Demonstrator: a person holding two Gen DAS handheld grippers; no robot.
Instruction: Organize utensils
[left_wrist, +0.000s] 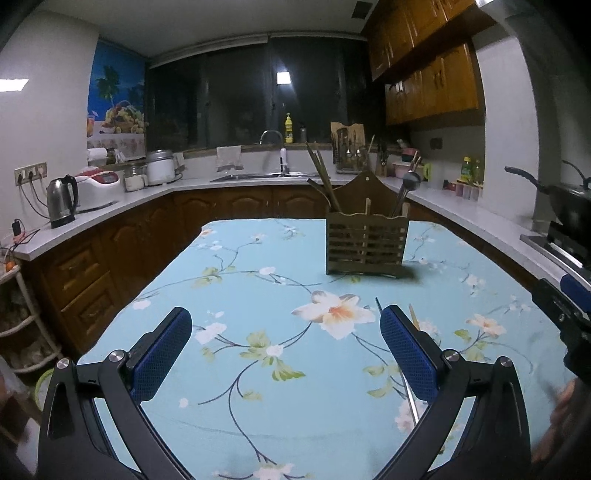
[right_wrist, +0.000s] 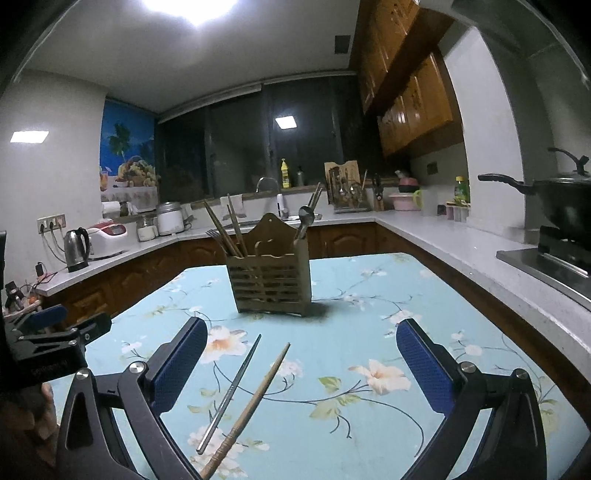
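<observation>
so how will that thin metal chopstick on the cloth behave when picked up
The metal chopstick looks thin and smooth, so it may slip between the right gripper pads. Lying flat on the tablecloth, it probably rolls if nudged. It looks stiff, unlikely to bend.

pale blue floral tablecloth (right_wrist: 351, 332), brown slatted holder (right_wrist: 269, 280)
</observation>
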